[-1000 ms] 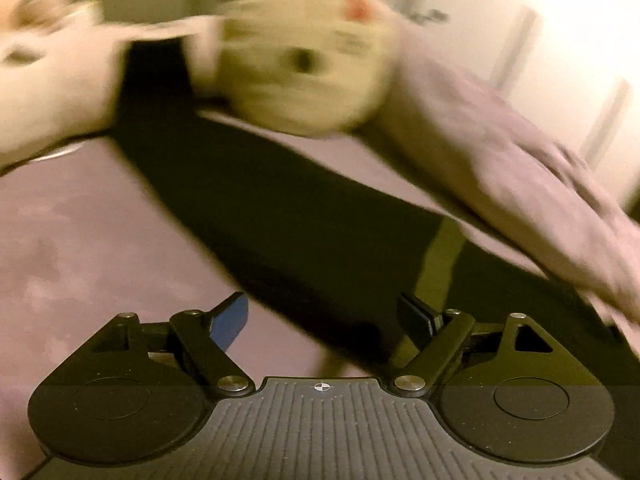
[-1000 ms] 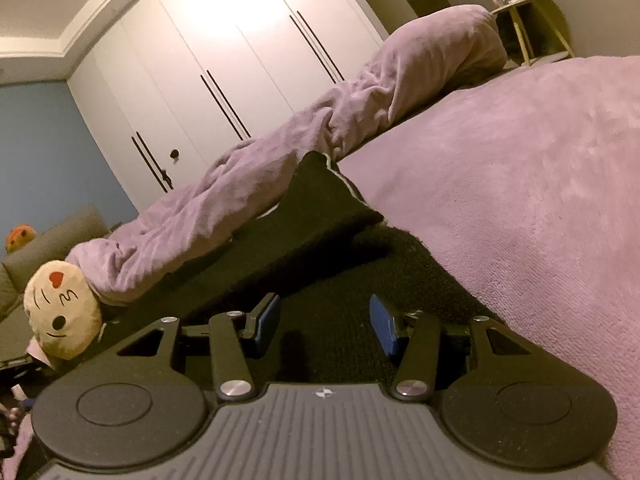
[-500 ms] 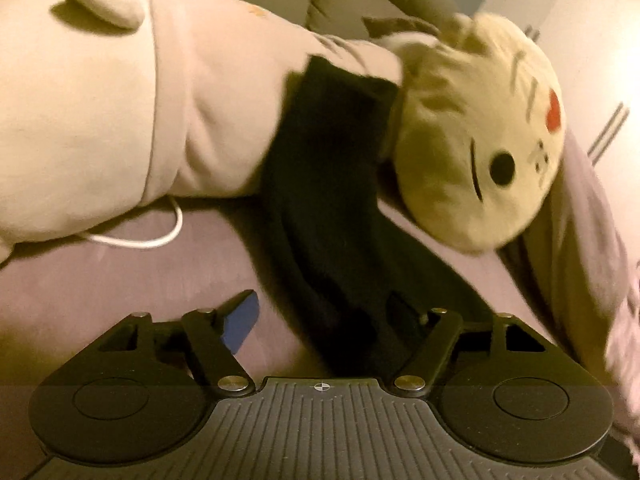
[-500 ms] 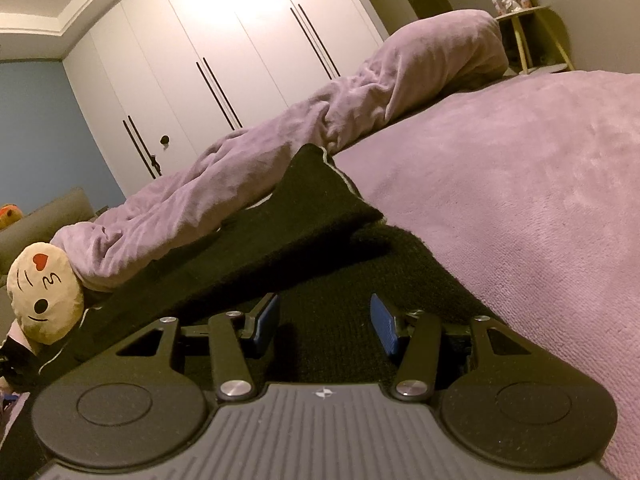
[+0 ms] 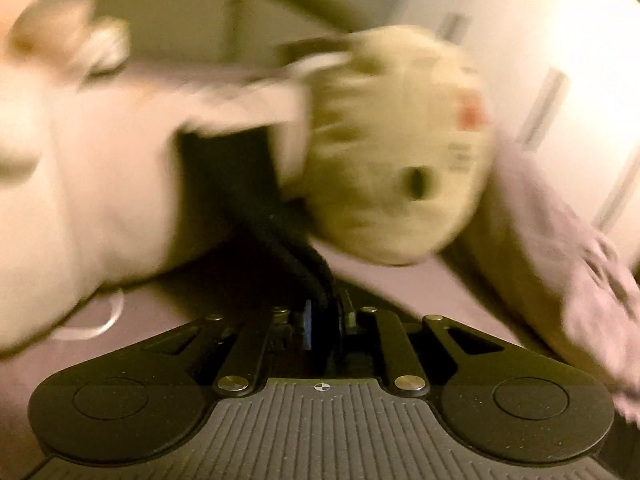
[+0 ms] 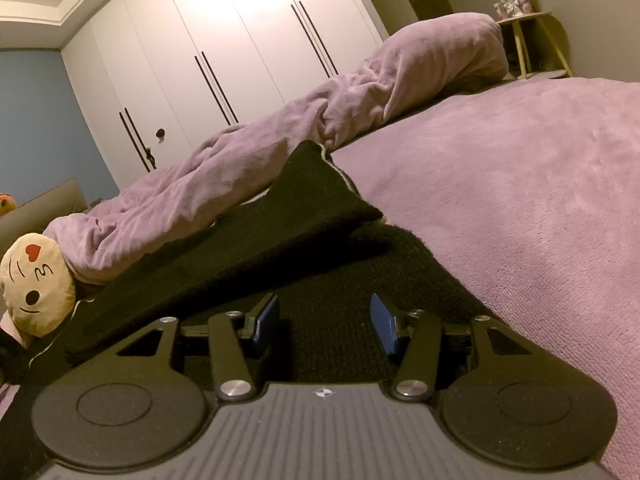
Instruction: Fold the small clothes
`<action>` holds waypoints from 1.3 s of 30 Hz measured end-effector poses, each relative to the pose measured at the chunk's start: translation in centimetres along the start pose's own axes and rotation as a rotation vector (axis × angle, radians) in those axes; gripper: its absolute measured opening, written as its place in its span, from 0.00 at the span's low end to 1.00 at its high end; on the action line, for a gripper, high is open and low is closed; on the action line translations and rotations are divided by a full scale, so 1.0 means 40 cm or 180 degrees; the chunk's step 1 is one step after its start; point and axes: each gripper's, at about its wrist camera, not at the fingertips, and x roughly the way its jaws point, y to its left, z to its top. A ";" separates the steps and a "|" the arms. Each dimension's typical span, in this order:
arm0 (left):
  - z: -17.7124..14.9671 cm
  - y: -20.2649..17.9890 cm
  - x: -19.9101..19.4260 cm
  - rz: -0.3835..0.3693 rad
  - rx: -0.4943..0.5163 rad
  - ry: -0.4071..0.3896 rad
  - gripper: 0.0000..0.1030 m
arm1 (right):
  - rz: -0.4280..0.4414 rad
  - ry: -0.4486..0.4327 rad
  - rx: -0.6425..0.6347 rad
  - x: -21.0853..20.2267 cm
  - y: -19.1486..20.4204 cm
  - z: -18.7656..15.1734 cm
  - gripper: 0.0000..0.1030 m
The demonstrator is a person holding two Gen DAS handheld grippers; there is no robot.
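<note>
Black knit garment (image 6: 304, 240) lies on the purple bed (image 6: 520, 200). My left tongs (image 5: 324, 320) pinch its far-left end beside the emoji pillow (image 5: 396, 152); right tongs (image 6: 324, 320) hover released. A snag there could drag the fold crooked.

A white wardrobe (image 6: 224, 52) with long dark handles fills the far wall, lit warm and bright; a blue wall (image 6: 44, 120) stands to its left; a purple bed cover (image 6: 520, 184) spreads wide, with a rumpled purple blanket (image 6: 320, 120) along it; a small side table (image 6: 532, 40) stands at the far right.
</note>
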 end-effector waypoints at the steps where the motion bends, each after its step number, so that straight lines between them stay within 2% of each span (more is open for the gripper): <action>1: 0.001 -0.046 -0.022 -0.0087 0.0182 -0.0056 0.13 | -0.0002 0.0003 -0.0002 0.000 0.000 0.001 0.49; 5: -0.029 -0.252 -0.117 -0.0522 0.0809 -0.0195 0.13 | 0.0005 0.0002 -0.0001 0.000 0.000 0.000 0.50; 8: -0.093 -0.434 -0.189 -0.0925 0.1384 -0.0221 0.13 | 0.0020 -0.0006 0.0005 -0.001 -0.001 -0.001 0.50; 10: -0.164 -0.553 -0.231 -0.1163 0.1756 -0.0144 0.13 | 0.0038 -0.0011 0.0021 -0.001 -0.004 -0.001 0.50; 12: -0.272 -0.663 -0.263 -0.1201 0.2242 -0.0102 0.16 | 0.0056 -0.0014 0.0032 -0.001 -0.008 -0.002 0.51; 14: -0.375 -0.730 -0.267 -0.1162 0.2606 0.0071 0.20 | 0.0061 -0.0012 0.0032 -0.001 -0.009 -0.002 0.51; 17: -0.509 -0.776 -0.265 -0.0988 0.2849 0.0463 0.23 | 0.0089 -0.0016 0.0054 -0.001 -0.015 -0.001 0.51; 18: -0.537 -0.770 -0.277 -0.0959 0.2831 0.0521 0.35 | 0.0090 -0.0016 0.0052 -0.001 -0.015 -0.001 0.51; 19: -0.557 -0.762 -0.296 -0.0936 0.2775 0.0559 0.58 | 0.0093 -0.0018 0.0051 -0.001 -0.016 -0.001 0.51; 21: -0.572 -0.722 -0.334 -0.0866 0.2478 0.0578 0.77 | 0.0120 -0.0023 0.0064 -0.003 -0.022 -0.001 0.52; 23: -0.584 -0.673 -0.374 -0.0842 0.2283 0.0651 0.79 | 0.0118 -0.0011 0.0047 -0.003 -0.020 0.001 0.54; 25: -0.595 -0.619 -0.407 -0.0653 0.2098 0.0725 0.80 | 0.0093 0.0026 -0.0031 -0.002 -0.007 0.005 0.59; 27: -0.602 -0.557 -0.441 -0.0463 0.1900 0.0767 0.80 | 0.0058 0.0098 -0.0175 0.003 0.018 0.012 0.74; 28: -0.601 -0.529 -0.464 -0.0372 0.1808 0.0768 0.80 | 0.0037 0.0171 -0.0295 0.007 0.038 0.016 0.79; 29: -0.596 -0.510 -0.477 -0.0298 0.1732 0.0764 0.80 | -0.0049 0.0262 -0.0437 0.011 0.063 0.023 0.83; 31: -0.579 -0.440 -0.514 -0.0162 0.1518 0.0760 0.86 | -0.0398 0.0430 -0.0800 0.017 0.144 0.035 0.84; 32: -0.567 -0.413 -0.526 -0.0094 0.1413 0.0776 0.86 | -0.0371 0.0434 -0.0900 0.013 0.181 0.035 0.84; 34: -0.551 -0.362 -0.535 0.0051 0.1246 0.0854 0.86 | -0.0082 0.0343 -0.1112 -0.002 0.272 0.022 0.84; 39: -0.533 -0.295 -0.509 0.0293 0.1040 0.1026 0.90 | 0.0418 0.0351 -0.2130 0.035 0.548 -0.065 0.84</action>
